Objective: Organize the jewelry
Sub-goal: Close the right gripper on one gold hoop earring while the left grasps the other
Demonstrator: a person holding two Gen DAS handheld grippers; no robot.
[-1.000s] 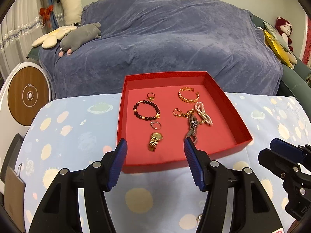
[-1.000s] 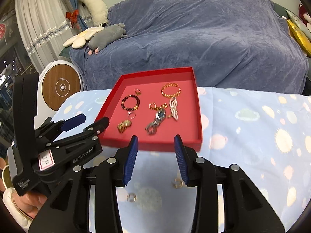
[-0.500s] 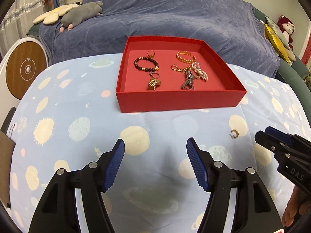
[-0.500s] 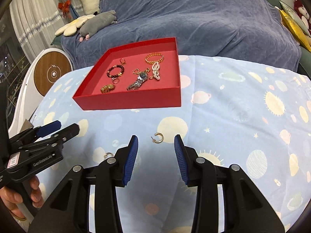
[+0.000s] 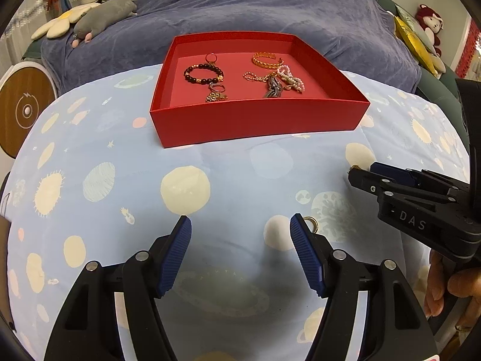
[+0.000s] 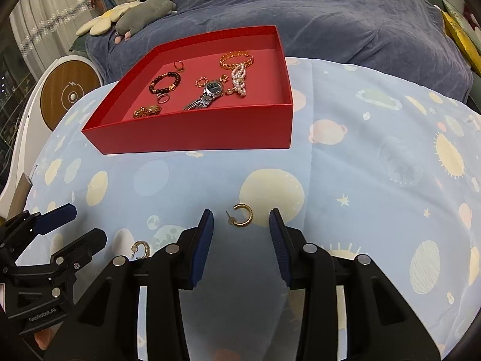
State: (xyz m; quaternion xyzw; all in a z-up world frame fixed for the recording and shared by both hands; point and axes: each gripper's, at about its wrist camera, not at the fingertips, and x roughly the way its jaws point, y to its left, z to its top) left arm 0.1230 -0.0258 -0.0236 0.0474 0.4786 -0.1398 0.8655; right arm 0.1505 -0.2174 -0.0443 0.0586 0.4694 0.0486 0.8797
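Earrings: two [image 6: 242,215] [image 6: 141,248] on cloth; one red tray [image 6: 195,134]; both grippers open-fingered.

Your left view hides most of one earring [image 5: 311,223] behind the right-hand blue pad [image 5: 305,255]. The other earring [image 5: 356,167] peeks out, upper right, behind the right gripper [image 5: 365,173].

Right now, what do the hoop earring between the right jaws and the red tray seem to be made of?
The hoop earring looks like gold-coloured metal: shiny, with a ribbed or beaded texture and a thin post. Whether it is plated or solid cannot be told. The red tray seems to be matte cardboard or stiff paperboard: flat thin walls, sharp folded corners, no gloss.
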